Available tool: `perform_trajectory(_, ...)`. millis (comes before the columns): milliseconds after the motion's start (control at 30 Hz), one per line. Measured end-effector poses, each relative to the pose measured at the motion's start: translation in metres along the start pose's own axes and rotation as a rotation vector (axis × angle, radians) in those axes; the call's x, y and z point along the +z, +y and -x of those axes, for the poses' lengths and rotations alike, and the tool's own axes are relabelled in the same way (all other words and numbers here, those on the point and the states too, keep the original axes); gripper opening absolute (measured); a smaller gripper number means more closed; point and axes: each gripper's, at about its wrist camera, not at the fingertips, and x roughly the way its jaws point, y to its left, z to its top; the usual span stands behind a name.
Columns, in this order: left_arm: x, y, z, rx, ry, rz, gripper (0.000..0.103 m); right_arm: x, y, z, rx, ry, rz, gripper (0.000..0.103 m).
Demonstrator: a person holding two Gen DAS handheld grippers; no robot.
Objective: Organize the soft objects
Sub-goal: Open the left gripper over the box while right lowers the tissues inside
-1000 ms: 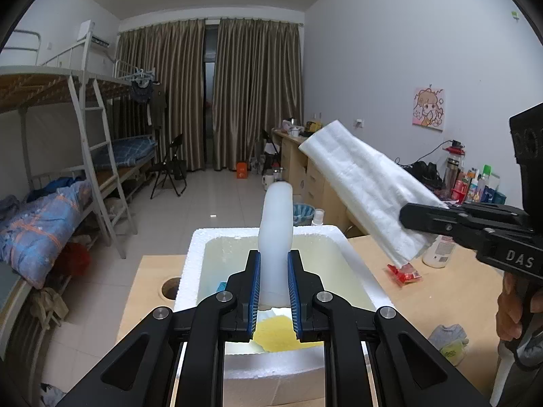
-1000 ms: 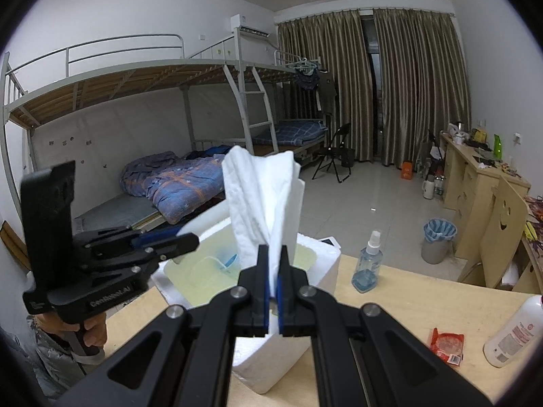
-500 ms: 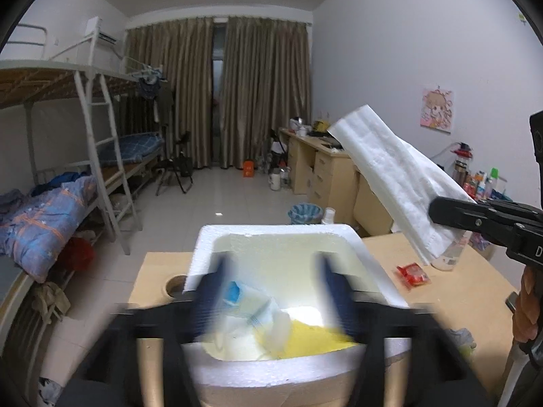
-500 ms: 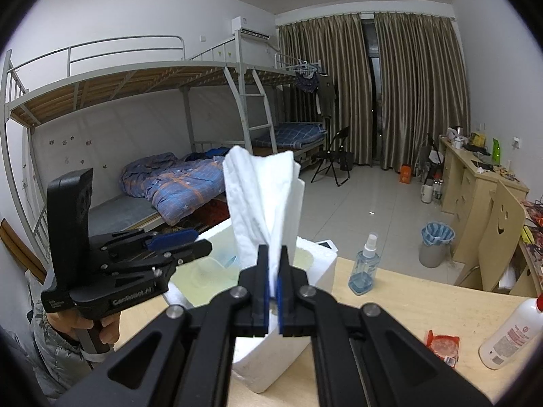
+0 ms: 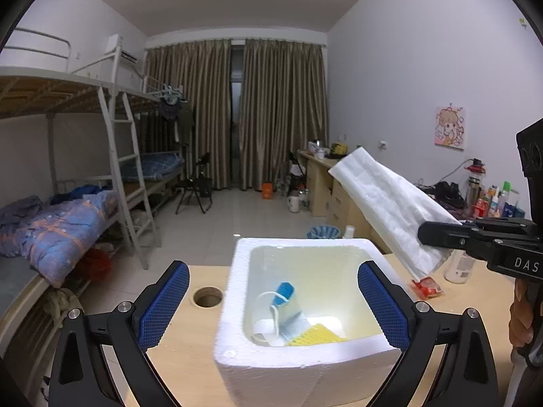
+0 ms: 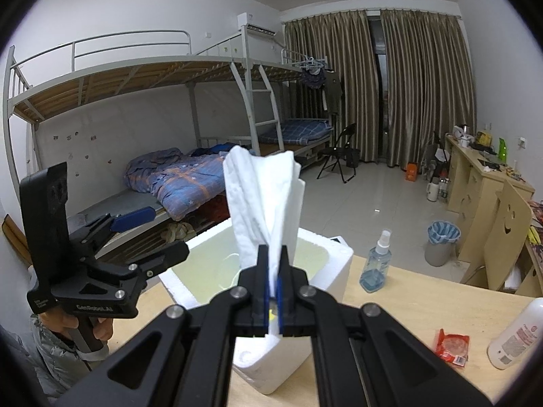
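Jaws of my left gripper have just sprung wide, nothing between them; foam box sits right ahead, mask inside. My right gripper pinches the white cloth over it.

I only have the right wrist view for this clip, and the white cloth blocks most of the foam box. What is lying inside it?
Observer: The left wrist view looks straight into the foam box. A yellow mesh piece lies on its floor, near side.
Operator: Anything else in there?
Observer: A blue and white item with a white loop lies beside the yellow piece.
Operator: Is the left gripper gripping anything?
Observer: No. The left gripper has just been opening its jaws. They stand wide with nothing gripped, while the right gripper is shut on the white cloth.
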Motion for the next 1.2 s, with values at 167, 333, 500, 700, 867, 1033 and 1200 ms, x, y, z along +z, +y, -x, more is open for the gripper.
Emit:
perform_trajectory(167,-0.004,0.008,-0.001,0.007,-0.009,0.016,0.101,-0.002,0.004,-0.008,0.017,0.006,-0.001,0.005)
perform_trajectory(333,-0.004,0.007,0.002,0.025,-0.033,0.005,0.101,-0.003,0.006,-0.015,0.043,0.017,-0.018,0.005)
perform_trajectory(500,-0.009,0.009,0.000,0.009,-0.035,0.005,0.101,-0.005,0.005,-0.024,0.063,0.028,-0.034,0.005)
perform_trajectory(700,-0.013,0.012,-0.004,0.011,-0.018,0.014,0.101,-0.010,0.001,-0.036,0.072,0.054,-0.070,0.041)
perform_trajectory(867,-0.013,0.014,0.000,0.008,-0.030,0.013,0.101,-0.011,0.001,-0.037,0.071,0.057,-0.080,0.050)
perform_trajectory(1033,-0.014,0.012,-0.001,0.014,-0.023,0.018,0.101,-0.009,0.004,-0.034,0.069,0.055,-0.071,0.050)
perform_trajectory(1200,-0.013,0.012,0.000,0.016,-0.019,0.025,0.101,-0.007,0.008,-0.026,0.053,0.041,-0.061,0.050)
